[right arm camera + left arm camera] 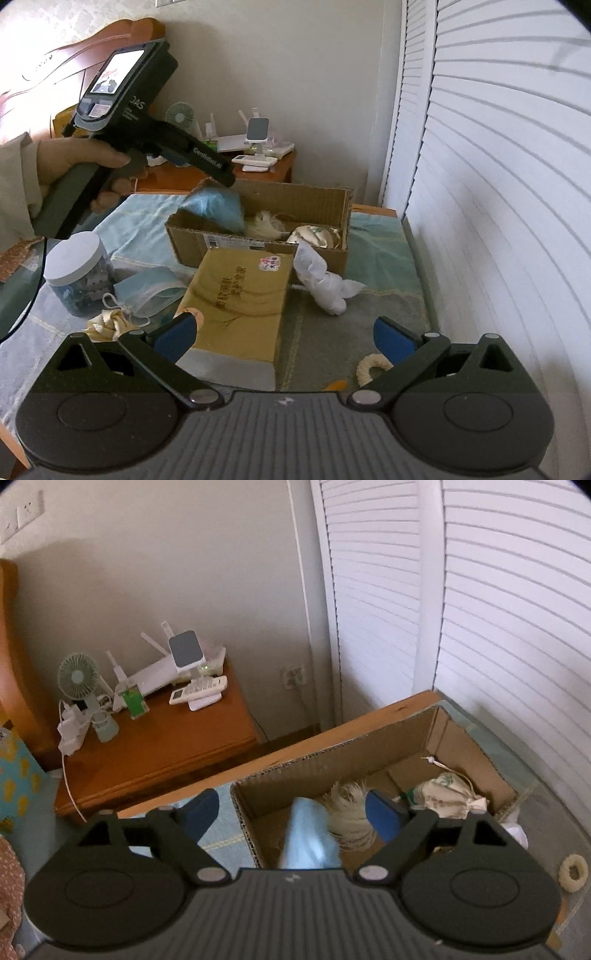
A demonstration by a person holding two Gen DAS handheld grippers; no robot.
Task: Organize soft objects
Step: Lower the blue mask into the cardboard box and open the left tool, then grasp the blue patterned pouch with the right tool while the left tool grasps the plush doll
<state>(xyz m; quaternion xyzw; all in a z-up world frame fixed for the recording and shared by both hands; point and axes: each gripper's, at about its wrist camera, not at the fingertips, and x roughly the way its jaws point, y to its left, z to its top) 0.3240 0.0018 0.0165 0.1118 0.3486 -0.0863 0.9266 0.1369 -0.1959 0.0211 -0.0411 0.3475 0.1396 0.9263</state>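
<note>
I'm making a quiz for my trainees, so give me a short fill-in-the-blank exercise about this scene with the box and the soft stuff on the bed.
1. The light blue cloth is dropping into the ____ box.
2. The left gripper has its jaws ____.
3. The white crumpled cloth lies ____ the box, on the bed.
4. The jar beside the face masks has a ____ lid.

Missing words: cardboard; open; outside; white
</note>
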